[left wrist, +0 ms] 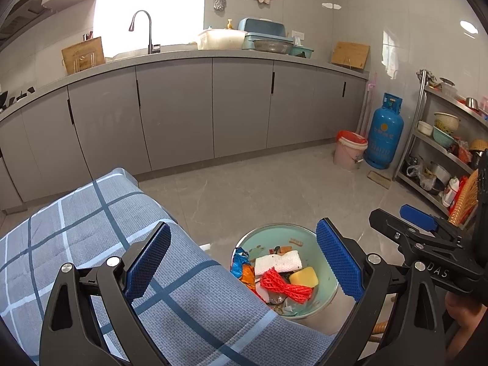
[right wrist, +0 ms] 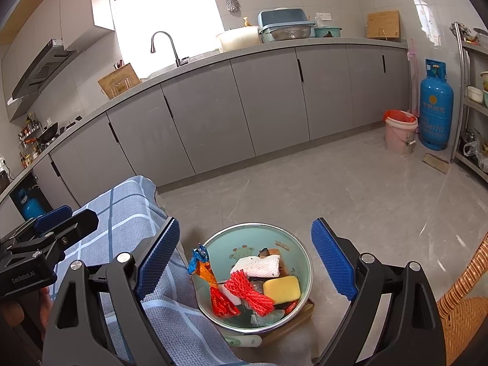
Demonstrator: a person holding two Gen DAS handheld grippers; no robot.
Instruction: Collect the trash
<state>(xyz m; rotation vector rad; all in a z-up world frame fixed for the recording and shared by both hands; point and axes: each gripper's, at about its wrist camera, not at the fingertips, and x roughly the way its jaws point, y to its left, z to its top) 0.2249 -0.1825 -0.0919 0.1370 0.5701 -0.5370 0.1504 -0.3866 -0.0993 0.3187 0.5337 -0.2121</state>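
Blue pads of my left tool (left wrist: 244, 262) stand wide apart with nothing between them, over the checked cloth (left wrist: 100, 228) on the tabletop. Just past the cloth's right edge sits the green bin (left wrist: 328, 299), trash piled inside: a red net (left wrist: 285, 285), a yellow sponge (left wrist: 304, 276), a white pad (left wrist: 279, 262).

From the right wrist, my right tool (right wrist: 245, 263) is also spread wide and empty, and the bin (right wrist: 300, 260) lies straight ahead and below, framed between its pads. I judge the right hand nearer; the net's (right wrist: 248, 291) long axis runs diagonally, upper left to lower right.
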